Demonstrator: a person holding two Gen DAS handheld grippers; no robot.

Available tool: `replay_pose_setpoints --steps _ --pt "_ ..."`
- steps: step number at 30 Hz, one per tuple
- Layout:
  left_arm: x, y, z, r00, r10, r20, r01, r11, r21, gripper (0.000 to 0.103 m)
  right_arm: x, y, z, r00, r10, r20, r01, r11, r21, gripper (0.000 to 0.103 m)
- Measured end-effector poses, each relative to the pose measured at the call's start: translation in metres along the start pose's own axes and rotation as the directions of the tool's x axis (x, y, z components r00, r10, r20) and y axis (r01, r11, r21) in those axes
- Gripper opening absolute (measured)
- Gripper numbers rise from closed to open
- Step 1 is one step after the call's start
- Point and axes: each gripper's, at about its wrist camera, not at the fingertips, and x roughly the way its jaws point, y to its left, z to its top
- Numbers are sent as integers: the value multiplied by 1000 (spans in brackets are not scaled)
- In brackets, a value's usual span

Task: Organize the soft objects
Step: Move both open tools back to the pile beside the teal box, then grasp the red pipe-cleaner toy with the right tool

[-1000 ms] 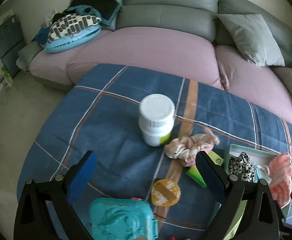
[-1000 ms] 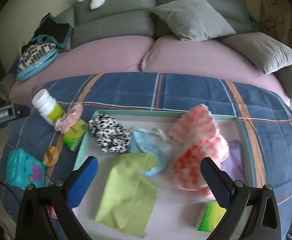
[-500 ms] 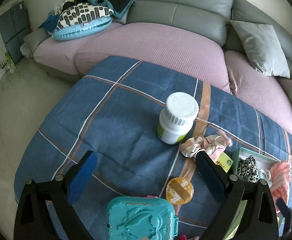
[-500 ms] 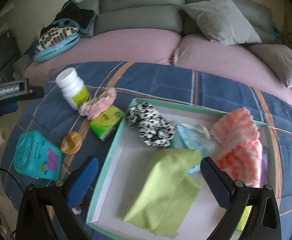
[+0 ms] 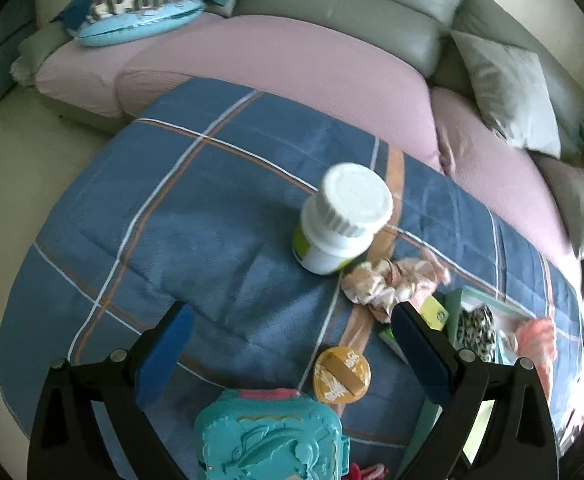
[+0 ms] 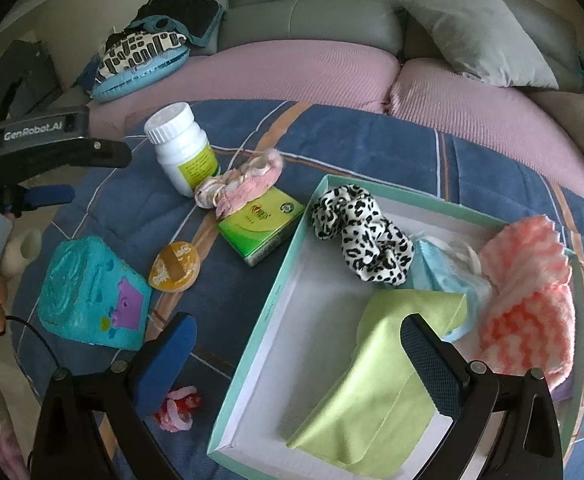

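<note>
I am holding my left gripper (image 5: 287, 332) with its fingers spread wide and nothing between them, hovering over the blue plaid blanket (image 5: 195, 216). The pink scrunchie (image 5: 396, 284) is lying at about two o'clock from it, touching the base of the white pill bottle (image 5: 342, 220) and draped over a green box (image 6: 259, 226). A teal toy case (image 5: 271, 436) is sitting at six o'clock, a round yellow tin (image 5: 342, 374) just beside it.

I am holding my right gripper (image 6: 298, 350) wide apart too, empty, over the near-left edge of the teal-rimmed tray (image 6: 281, 280). In the tray, a leopard scrunchie (image 6: 362, 234) is lying at twelve o'clock, a green cloth (image 6: 372, 384) at five, and a blue mask (image 6: 440, 274) and coral towel (image 6: 526, 300) toward two and three.
</note>
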Motion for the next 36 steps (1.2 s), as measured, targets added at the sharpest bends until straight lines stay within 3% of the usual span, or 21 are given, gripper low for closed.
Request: replay_pose_setpoints --steps 5,11,15,20,29,36 --pt "4 -6 -1 997 -34 -63 39 997 72 99 -2 7 -4 999 37 -17 -38 999 -13 103" --pt "0 -4 -7 994 -38 -103 48 994 95 99 -7 28 -13 998 55 -37 -58 996 -74 99" --pt "-4 8 -9 994 -46 -104 53 996 67 99 -14 44 -23 997 69 -42 -74 989 -125 89" --pt "-10 23 -14 995 -26 -93 31 998 51 99 -18 67 -38 993 95 -63 -106 974 -202 84" --pt "-4 58 -18 995 -13 -98 10 1000 -24 99 -8 87 -50 986 116 -118 -142 957 -252 64" --pt "5 77 -20 995 -5 -104 -2 998 -67 99 6 93 -56 981 103 -162 -143 954 -262 63"
